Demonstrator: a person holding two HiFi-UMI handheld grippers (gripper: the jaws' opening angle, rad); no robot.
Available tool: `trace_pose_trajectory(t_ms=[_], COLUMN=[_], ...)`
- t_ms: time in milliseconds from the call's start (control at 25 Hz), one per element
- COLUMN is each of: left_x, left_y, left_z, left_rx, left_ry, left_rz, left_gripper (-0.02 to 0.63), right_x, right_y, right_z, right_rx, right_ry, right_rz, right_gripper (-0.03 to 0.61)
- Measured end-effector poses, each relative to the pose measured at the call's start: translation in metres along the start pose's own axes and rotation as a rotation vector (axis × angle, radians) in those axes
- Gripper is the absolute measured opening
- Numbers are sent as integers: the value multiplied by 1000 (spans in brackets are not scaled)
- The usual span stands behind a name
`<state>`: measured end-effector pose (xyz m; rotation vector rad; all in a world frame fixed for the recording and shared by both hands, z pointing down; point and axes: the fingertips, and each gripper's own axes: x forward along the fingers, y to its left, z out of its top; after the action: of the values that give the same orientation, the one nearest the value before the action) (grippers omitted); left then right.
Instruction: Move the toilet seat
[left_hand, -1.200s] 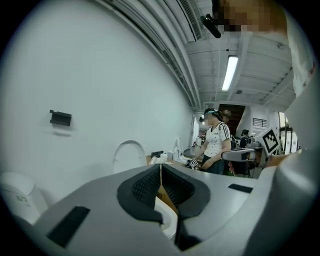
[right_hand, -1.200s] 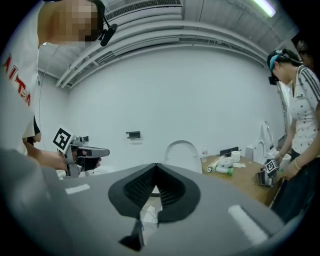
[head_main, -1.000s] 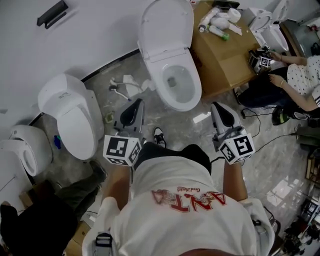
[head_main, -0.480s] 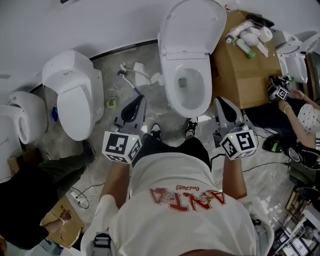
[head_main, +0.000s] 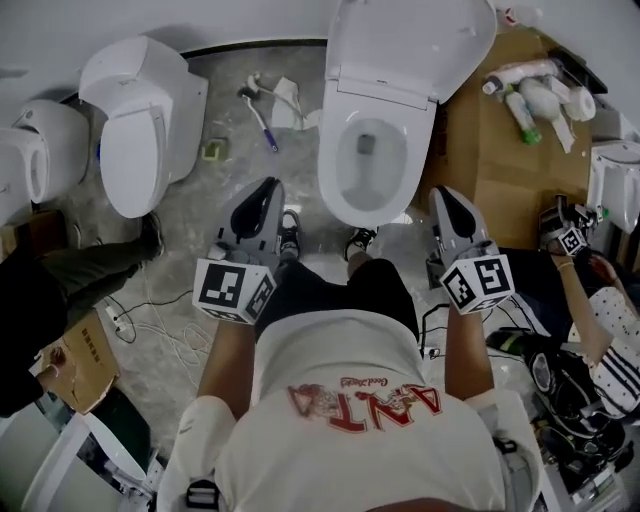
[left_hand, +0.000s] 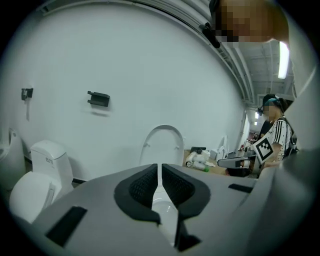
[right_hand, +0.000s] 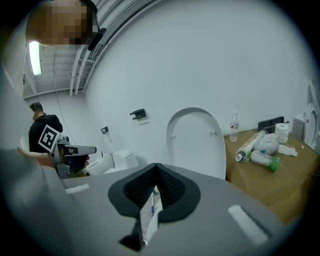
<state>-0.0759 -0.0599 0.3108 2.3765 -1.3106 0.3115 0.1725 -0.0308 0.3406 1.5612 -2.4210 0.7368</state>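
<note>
Stands closer to the toilet than a second ago. Brings left tongs and right tongs to either side of the bowl front, touching nothing. Keeps both tongs closed and empty: left with a hairline slit, right fully together. Reads as approach only. Toilet seat apparently down on the rim, lid upright behind, neither shifted. Probably needs tongs opened before any grip. Shows bowl and rim in head view only. Shows lid's bumpers, wall bracket, bottles on brown bench in gripper views.
</note>
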Motion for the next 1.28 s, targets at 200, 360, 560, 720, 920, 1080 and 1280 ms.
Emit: trace_pose_trajectory(t_ms=[200,360,560,720,920,1080,1280], left_x=[24,54,90,109,126,141,150], left_y=[1,10,23,37,47,51,53], left_z=[-47,-107,-186,-250,-332,-397,-456], left_rx=[-62,-120,-240,-324,-402,-429,-501], left_ry=[75,171,249,312,419,498,590], left_rz=[29,13,-7,0,33,32,18], left_gripper=[18,19,99,135,157,169,184], right_x=[21,49,77,85,89,97,92], right_y=[-31,-49,-84,-111,-139,-159,-171], right_z=[-43,-96,-184,-257,-341,-401,-432], right_rx=[55,120,207,285,363,437,464], right_ry=[71,124,243,346,460,504,493], right_rz=[7,-9,-61,-119,-182,-229,-342], right_gripper=[3,5,96,168,216,259,232])
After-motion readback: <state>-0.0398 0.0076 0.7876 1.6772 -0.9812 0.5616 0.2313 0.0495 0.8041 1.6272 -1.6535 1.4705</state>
